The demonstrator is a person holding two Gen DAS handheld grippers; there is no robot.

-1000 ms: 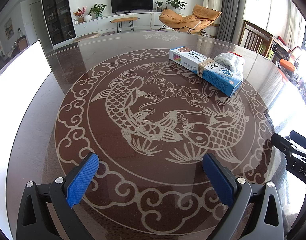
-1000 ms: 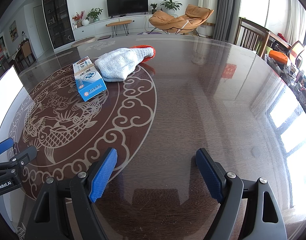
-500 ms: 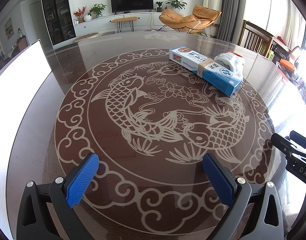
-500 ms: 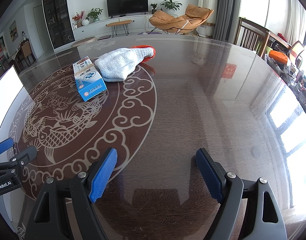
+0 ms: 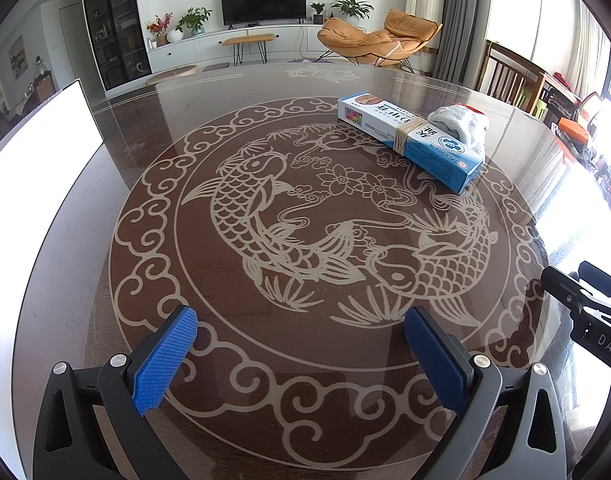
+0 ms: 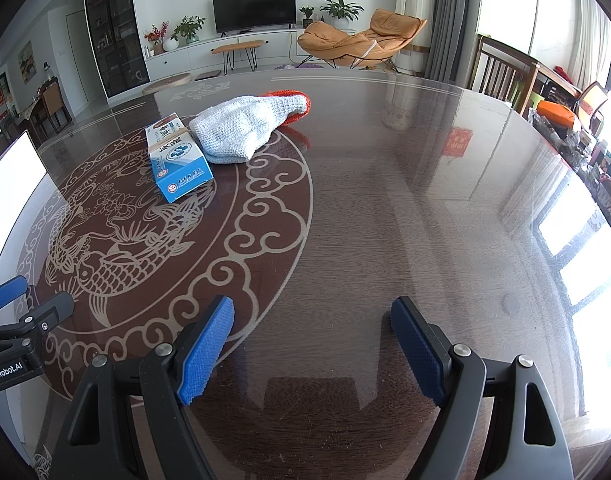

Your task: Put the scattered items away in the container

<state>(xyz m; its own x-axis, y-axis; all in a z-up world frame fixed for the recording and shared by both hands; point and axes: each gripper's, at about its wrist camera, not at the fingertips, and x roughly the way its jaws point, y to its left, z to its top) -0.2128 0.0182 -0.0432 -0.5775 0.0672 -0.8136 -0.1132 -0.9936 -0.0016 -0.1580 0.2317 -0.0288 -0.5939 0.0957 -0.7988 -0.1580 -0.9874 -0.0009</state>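
Left tool [image 5: 301, 354], as seen from my left wrist: both blue-padded fingers [image 5: 164, 360] are spread wide with nothing between them, held low over the near edge of the round glass surface [image 5: 85, 208] with its koi pattern [image 5: 305, 216]. Far right on that surface lies the blue and white box [image 5: 413, 140], long side angled away from me, with a rubber band around its middle. Touching its far side is the white knitted sock [image 5: 461, 122], a red edge showing at its top. A bright white panel [image 5: 29, 152] stands at the left rim; I cannot tell what it is. My right tool [image 5: 585, 312] shows as a black frame at the right margin. From my right wrist: the right tool [image 6: 313, 344] is likewise fully parted and holds nothing, positioned over plain dark glass beside the pattern's cloud border. The box [image 6: 177, 160] sits far left, one short end toward me. The sock [image 6: 241, 128] lies against the box's right side, its orange-red cuff [image 6: 293, 98] pointing away. My left tool [image 6: 13, 320] appears at the left margin, one blue pad visible.
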